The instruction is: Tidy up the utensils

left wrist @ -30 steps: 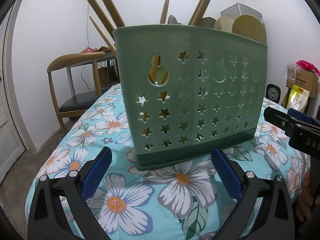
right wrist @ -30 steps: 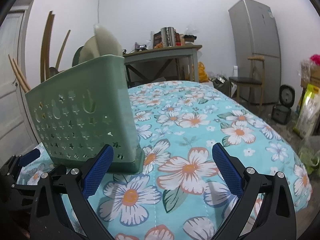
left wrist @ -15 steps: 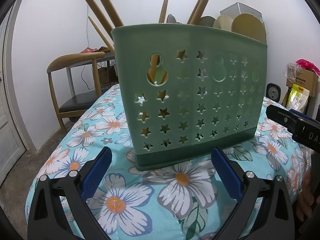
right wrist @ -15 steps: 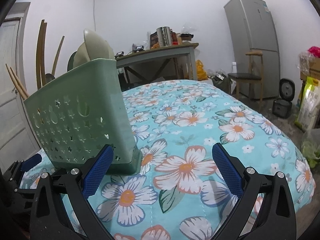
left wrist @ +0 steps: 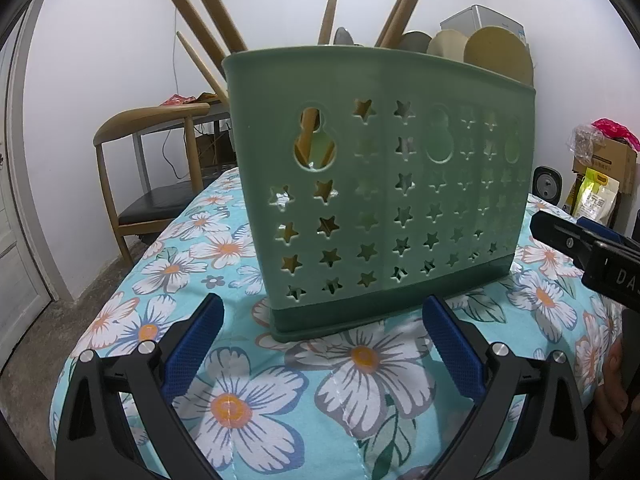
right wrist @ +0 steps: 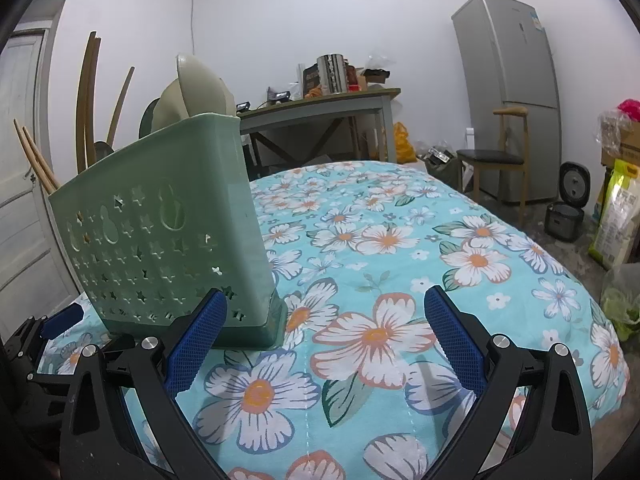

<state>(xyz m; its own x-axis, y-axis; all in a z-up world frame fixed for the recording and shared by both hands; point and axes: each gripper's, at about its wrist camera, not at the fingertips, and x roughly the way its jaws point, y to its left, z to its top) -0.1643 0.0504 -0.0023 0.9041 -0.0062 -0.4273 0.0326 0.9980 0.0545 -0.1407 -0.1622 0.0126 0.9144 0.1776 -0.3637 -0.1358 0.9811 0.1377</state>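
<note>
Perforated green plastic caddy (left wrist: 384,196) with wooden utensils (left wrist: 200,12) stands on the floral quilted worktop (right wrist: 400,264); both hand-held grippers, left (left wrist: 320,340) and right (right wrist: 326,332), gape wide, empty.

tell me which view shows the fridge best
The right wrist view: the fridge stands in full by the far wall. In the left wrist view only its top peeks above the caddy and spoons.

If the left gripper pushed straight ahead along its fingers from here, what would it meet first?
Most likely the green utensil caddy. The left gripper is open and empty, and the caddy's perforated front wall stands directly ahead on the floral cloth, centred between the fingers. How far off it stands is unclear.
</note>
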